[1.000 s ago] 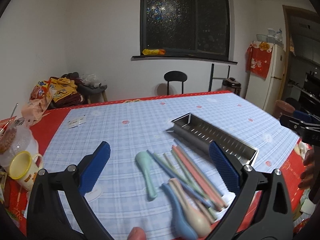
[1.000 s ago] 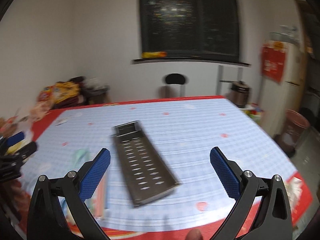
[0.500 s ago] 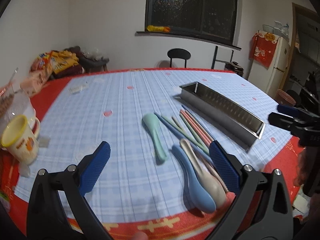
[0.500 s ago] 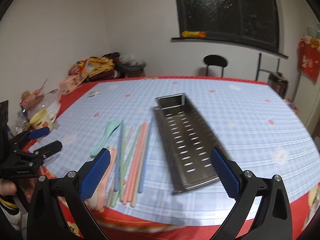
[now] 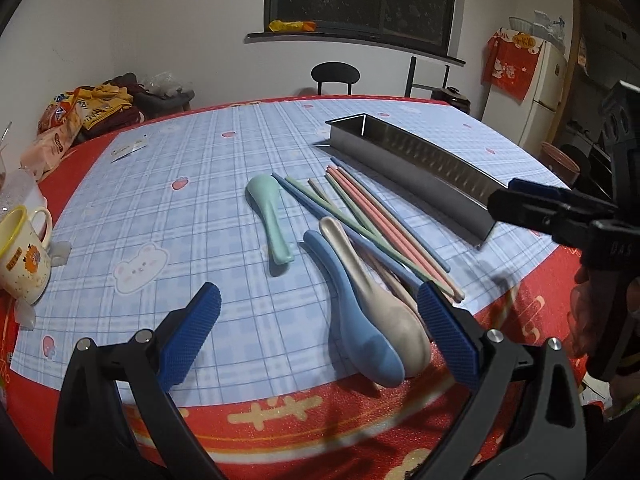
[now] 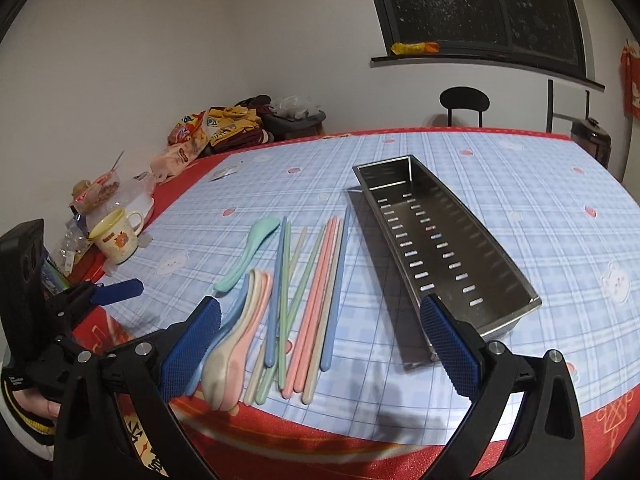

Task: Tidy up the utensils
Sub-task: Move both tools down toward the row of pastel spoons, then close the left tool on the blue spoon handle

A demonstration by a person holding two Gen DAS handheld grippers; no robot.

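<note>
Since both cameras a second ago sat higher and looked across the room, the left gripper (image 5: 318, 334) and right gripper (image 6: 320, 338) have dropped and drawn back to the near table edge, so the utensils now fill each view; I judge this an approach, with no pick begun.

Each gripper is spread wide, its blue pads well apart, holding and touching nothing. Between the left gripper's pads, toward 1 o'clock, lie the blue spoon (image 5: 360, 330) and beige spoon (image 5: 386, 312) side by side and touching. At 12 o'clock, a little apart from them, lies the mint spoon (image 5: 270, 216).

From the right gripper, the pastel chopsticks (image 6: 310, 304) fan out at 12 o'clock, some crossing. The perforated steel tray (image 6: 440, 240) lies at 1 o'clock just beside them, with nothing in it, so all sorting is yet to do. A yellow-rimmed mug (image 6: 118, 236) stands well away at 10 o'clock.
</note>
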